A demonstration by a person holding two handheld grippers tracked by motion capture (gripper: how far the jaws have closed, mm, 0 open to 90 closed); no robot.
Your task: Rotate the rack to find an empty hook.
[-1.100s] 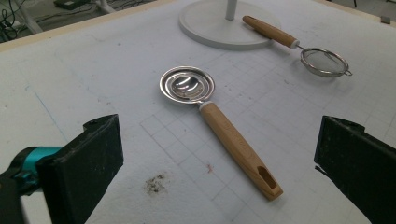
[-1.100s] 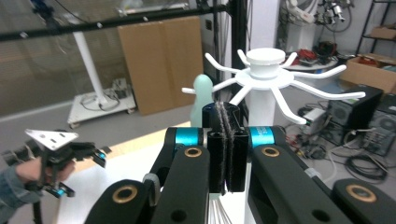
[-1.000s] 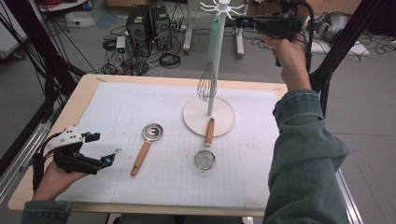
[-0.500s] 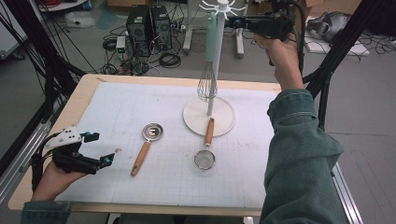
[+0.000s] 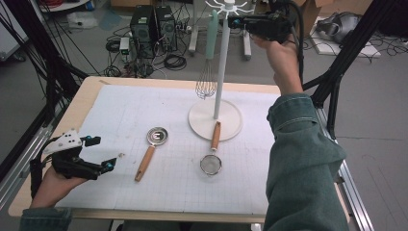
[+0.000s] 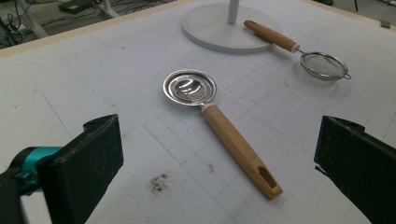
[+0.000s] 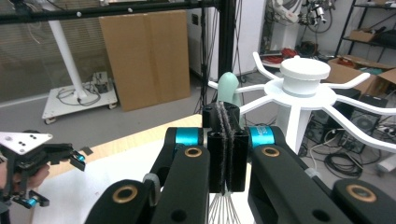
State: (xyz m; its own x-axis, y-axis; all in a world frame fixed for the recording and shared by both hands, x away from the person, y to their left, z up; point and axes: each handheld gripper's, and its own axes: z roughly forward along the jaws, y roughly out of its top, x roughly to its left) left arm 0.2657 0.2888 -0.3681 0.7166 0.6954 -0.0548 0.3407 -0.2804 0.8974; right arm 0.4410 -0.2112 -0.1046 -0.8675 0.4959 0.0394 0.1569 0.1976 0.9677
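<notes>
Right claw: raised high beside the top of the stand, its pads pressed flat together with nothing between them; in the right gripper view they meet just in front of the whisk's handle.
Whisk: hangs from one of the stand's arms, pale green handle up and wire head down, just left of the pole and above the far edge of the worktop.
Stand: a white upright pole on a round white base, with a ring of white arms at the top; the base sits on the far middle of the mat.
Strainer: a small mesh sieve with a wooden handle; the handle end rests on the stand's base, the mesh bowl lies on the mat nearer the person.
Left claw: low at the near left of the worktop, jaws spread wide and empty; in the left gripper view the two black pads frame the spoon without touching it.
Spoon: a round metal bowl on a wooden handle, flat on the mat, left of the strainer and well apart from it.
Worktop: pale wood, covered by a white gridded mat.
</notes>
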